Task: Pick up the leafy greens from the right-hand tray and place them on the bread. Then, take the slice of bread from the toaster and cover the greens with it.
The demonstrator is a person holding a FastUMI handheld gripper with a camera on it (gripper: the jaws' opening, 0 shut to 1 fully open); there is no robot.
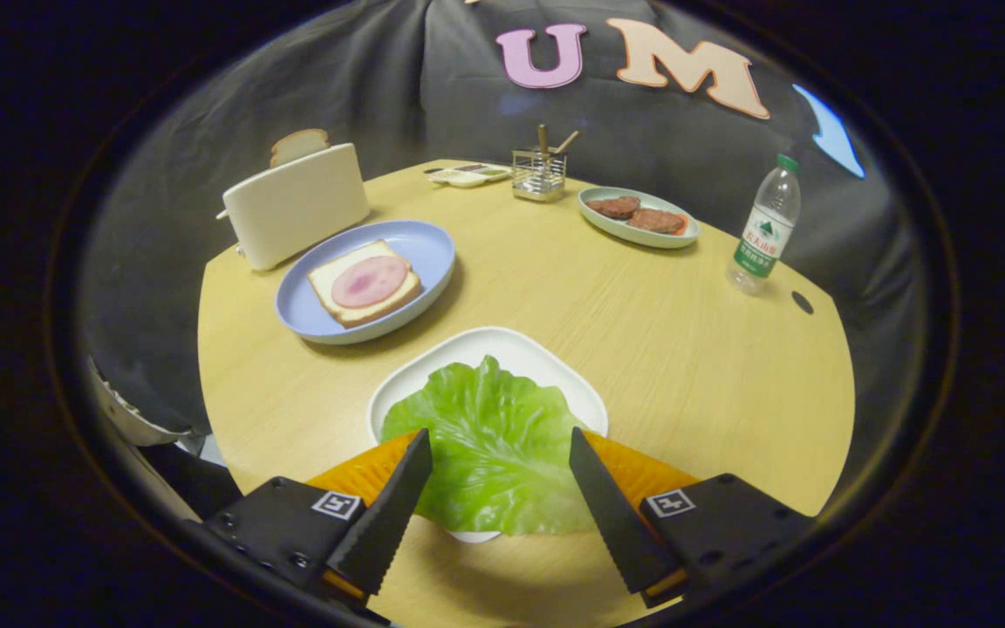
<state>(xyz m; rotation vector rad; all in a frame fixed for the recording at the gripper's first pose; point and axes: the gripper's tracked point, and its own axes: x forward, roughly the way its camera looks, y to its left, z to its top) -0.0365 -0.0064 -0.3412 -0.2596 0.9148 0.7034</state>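
A green lettuce leaf lies on a white tray right in front of me. My gripper is open, its two fingers standing either side of the leaf, above or at its edges; neither presses it. Beyond the tray to the left, a blue plate carries a slice of bread topped with a round pink ham slice. Behind that plate stands a white toaster with a slice of bread sticking up from its slot.
A round wooden table holds everything. Far side: a wire cutlery holder, a small flat dish, an oval plate with two meat patties. A water bottle stands at the right edge.
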